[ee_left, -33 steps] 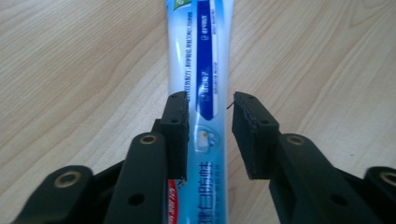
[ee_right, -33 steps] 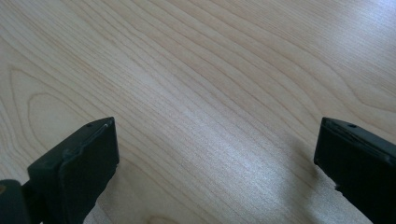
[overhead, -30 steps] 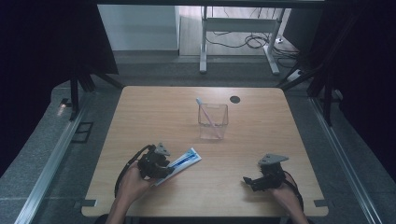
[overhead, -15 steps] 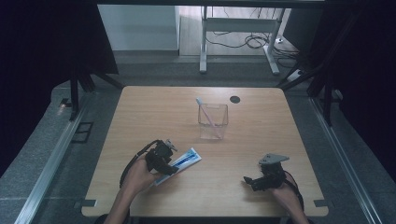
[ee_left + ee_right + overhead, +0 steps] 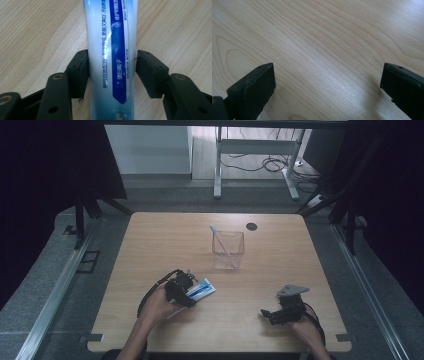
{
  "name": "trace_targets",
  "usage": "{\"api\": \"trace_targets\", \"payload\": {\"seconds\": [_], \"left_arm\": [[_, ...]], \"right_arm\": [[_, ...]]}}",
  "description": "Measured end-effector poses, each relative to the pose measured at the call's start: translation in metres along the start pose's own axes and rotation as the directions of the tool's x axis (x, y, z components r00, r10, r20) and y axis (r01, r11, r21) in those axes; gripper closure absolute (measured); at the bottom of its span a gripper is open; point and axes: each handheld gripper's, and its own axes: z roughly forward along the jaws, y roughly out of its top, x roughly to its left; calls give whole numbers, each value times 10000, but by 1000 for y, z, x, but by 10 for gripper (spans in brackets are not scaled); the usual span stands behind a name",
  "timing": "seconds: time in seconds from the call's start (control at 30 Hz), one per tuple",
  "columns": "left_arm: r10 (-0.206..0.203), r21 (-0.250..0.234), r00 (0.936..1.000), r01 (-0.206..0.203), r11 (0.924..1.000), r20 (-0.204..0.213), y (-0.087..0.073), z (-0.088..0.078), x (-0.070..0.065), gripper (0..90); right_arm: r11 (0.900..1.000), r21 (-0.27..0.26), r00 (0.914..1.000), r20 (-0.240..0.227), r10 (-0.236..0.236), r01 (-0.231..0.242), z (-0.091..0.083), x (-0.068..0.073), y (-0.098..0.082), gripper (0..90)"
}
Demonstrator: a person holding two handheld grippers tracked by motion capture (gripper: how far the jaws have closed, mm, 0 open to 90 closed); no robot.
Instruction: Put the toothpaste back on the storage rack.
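Observation:
A white and blue toothpaste tube (image 5: pixel 203 289) lies flat on the wooden table (image 5: pixel 165 245) at the front left. My left gripper (image 5: pixel 184 289) sits over its near end. In the left gripper view the tube (image 5: pixel 112 37) runs straight up between the jaws of my left gripper (image 5: pixel 111 58), whose pads press against both of its sides. My right gripper (image 5: pixel 266 314) rests at the front right, open, with bare wood between the jaws of my right gripper (image 5: pixel 328 75).
A clear square cup (image 5: pixel 228 254) stands at the table's middle with a pink and blue toothbrush (image 5: pixel 220 240) leaning in it. A round black hole (image 5: pixel 251 226) sits behind it. Dark curtains flank both sides; a metal frame stands beyond the far edge.
My left gripper has slid forward along the toothpaste tube, and the jaws now sit around it. The right gripper has hardly moved.

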Motion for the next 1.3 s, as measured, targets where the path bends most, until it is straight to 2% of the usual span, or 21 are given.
{"api": "trace_targets", "payload": {"seconds": [0.17, 0.3, 0.53, 0.8, 0.97, 1.3], "left_arm": [[158, 120, 9997, -156, 9998, -173, 1, 0, -2, 513], [-50, 0, 9999, 50, 10000, -104, 1, -5, -1, 623], [-259, -184, 9996, 261, 9995, 111, -1, -9, 2, 705], [-372, -567, 9984, 396, 9976, 429, -3, -13, 3, 725], [-291, -862, 9992, 315, 9958, 282, -1, -21, 3, 725], [-270, -1545, 9992, 315, 9875, 310, 3, -37, 4, 724]], "right_arm": [[10000, -26, 10000, -10, 18, -18, 0, 0, 0, 0], [10000, -30, 10000, -12, 14, -14, 0, 0, 0, 0], [10000, -44, 10000, 9, 10, -10, 0, 0, 0, 0], [10000, -58, 10000, 11, 44, -44, -1, 0, 0, 0], [10000, -57, 10000, 6, 41, -41, -1, 0, 0, 0], [10000, -48, 10000, 2, 39, -39, -1, 0, 0, 0]]}}
